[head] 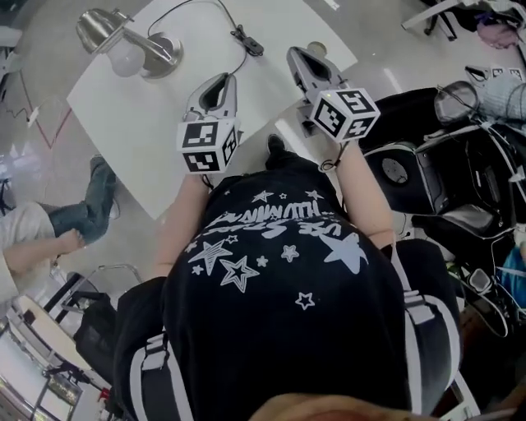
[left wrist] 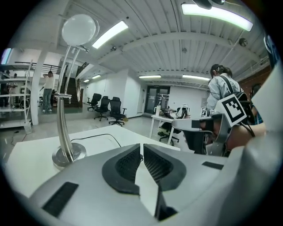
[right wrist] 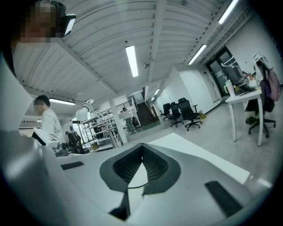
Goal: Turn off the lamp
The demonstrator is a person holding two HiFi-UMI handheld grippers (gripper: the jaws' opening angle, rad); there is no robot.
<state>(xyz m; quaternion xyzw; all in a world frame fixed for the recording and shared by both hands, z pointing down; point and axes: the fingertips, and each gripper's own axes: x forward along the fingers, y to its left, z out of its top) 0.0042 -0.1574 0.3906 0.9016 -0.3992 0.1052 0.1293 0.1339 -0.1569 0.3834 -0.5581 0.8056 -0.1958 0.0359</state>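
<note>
Foremost in the head view is the person's dark star-printed shirt [head: 279,271], and beyond it both arms reach over the white table [head: 131,140] toward the lamp [head: 136,45]. The lamp stands at the table's far left corner with its metal shade bent low over a pale bulb; whether the bulb glows cannot be settled. From the lamp's round base a black cord [head: 193,6] loops to the right and carries a small dark block [head: 246,40], probably an inline switch, though it is too small to confirm. The left gripper [head: 219,80] lies to the right of the lamp and is the nearer of the two to it. Its own view shows the lamp's stem [left wrist: 62,123] close on the left. The right gripper [head: 299,56] lies farther right, beyond the dark block. Both pairs of jaws are clenched tip to tip with nothing between them (left gripper view, right gripper view). This suits pressing a switch with a blunt closed nose rather than grasping. Neither gripper touches the lamp or cord, so the task appears at its approach stage.
</note>
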